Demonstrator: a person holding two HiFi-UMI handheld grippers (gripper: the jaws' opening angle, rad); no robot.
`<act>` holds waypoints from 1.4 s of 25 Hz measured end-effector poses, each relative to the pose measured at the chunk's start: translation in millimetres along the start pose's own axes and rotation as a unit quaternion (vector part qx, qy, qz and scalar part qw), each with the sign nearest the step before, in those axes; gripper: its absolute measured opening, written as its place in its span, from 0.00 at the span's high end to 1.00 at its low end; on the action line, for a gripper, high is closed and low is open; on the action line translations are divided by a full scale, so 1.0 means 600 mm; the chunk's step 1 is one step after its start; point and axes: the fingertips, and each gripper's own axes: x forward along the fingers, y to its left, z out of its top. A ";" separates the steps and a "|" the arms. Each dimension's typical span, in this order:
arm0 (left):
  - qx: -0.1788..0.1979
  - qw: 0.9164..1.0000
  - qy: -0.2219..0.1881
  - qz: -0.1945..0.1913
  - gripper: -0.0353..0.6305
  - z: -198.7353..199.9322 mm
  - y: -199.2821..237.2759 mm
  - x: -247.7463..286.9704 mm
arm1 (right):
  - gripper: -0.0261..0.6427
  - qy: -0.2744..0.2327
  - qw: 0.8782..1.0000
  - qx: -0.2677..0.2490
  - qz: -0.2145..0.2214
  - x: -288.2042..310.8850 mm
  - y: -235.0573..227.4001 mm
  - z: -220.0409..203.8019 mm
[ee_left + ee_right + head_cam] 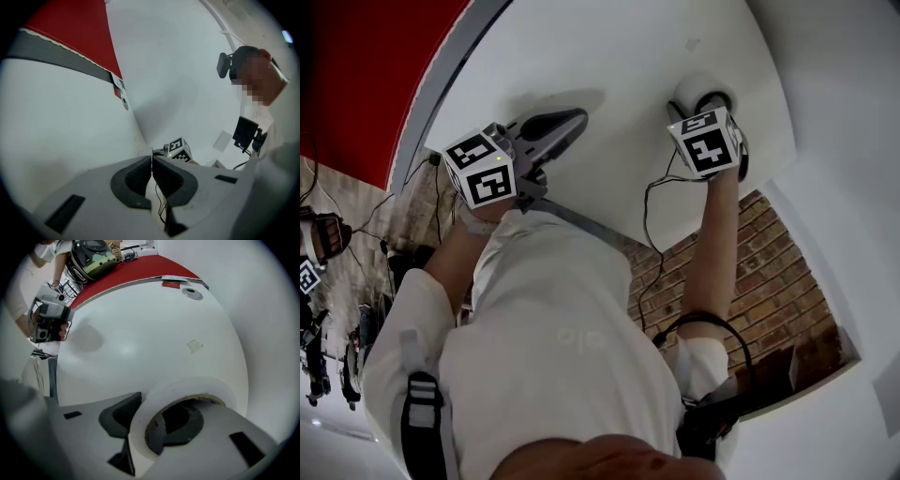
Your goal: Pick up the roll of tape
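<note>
The white roll of tape (pixel 187 394) lies flat on the white round table (pixel 140 324), near its right edge. My right gripper (pixel 140 420) points straight down onto it. One jaw is inside the roll's hole and the other is against the outer wall, so the jaws are shut on the wall. In the head view the roll (pixel 694 91) shows just beyond the right gripper's marker cube (pixel 706 141). My left gripper (pixel 567 122) hovers over the table's left side, shut and empty, with its pads (pixel 140 173) meeting at the tips.
A small pale scrap (pixel 194 346) lies on the table beyond the roll. A round metal disc (pixel 192 293) and a red item (pixel 171 284) sit at the far rim. A red surface (pixel 356 66) borders the table's left. Cables (pixel 652 206) hang over the brick-patterned floor (pixel 769 281).
</note>
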 end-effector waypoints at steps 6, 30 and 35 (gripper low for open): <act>0.019 1.000 -0.008 0.007 0.93 0.008 -0.031 -0.011 | 0.75 -0.021 1.000 0.021 -0.011 -0.005 -0.004 0.002; 0.094 0.995 -0.043 0.003 0.93 0.014 -0.151 -0.048 | 0.79 -0.235 0.965 0.106 0.045 -0.192 0.060 0.016; 0.124 0.991 -0.052 0.004 0.93 0.005 -0.218 -0.068 | 0.79 -0.289 0.951 0.101 0.044 -0.279 0.091 0.004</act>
